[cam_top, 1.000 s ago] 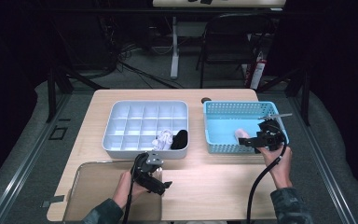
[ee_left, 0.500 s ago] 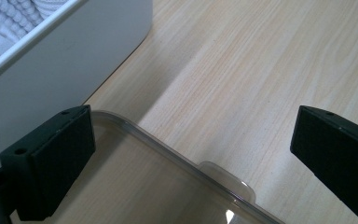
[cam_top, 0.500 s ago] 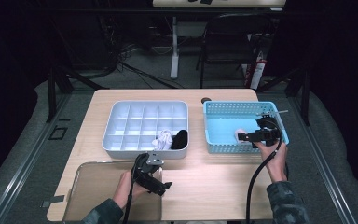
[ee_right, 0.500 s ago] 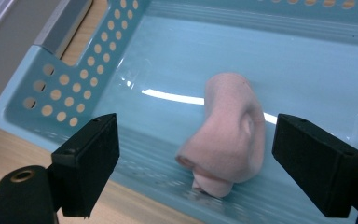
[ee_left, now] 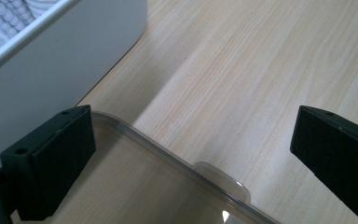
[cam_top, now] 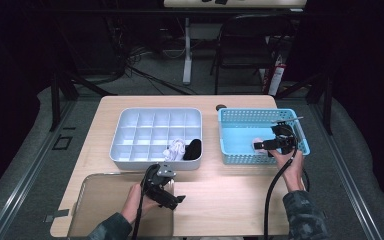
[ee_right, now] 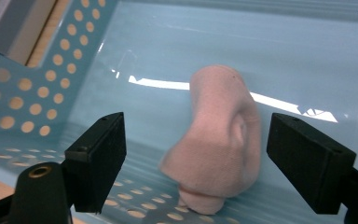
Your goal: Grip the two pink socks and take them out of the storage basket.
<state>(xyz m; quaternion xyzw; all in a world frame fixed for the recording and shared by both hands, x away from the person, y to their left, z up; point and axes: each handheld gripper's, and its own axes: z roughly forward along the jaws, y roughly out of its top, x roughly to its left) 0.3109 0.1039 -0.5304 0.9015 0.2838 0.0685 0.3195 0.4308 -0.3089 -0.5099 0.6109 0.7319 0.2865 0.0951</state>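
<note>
Right tongs (ee_right: 193,158), jaws just closing but not yet touching pink sock (ee_right: 219,144) in blue basket (cam_top: 230,145), may pinch only loose fabric and drop it; left tongs (ee_left: 191,163) open, idle.

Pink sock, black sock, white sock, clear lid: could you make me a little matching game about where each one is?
Things:
1. pink sock
2. black sock
3. white sock
4. clear lid

Places:
A. flat on the table's near left corner, under the left claw
B. in a front-row compartment of the white divided tray, second from the right
C. in the blue basket, between the right claw's open jaws
D. in the tray's front right corner compartment

Pairs: 1-C, 2-D, 3-B, 4-A
</note>
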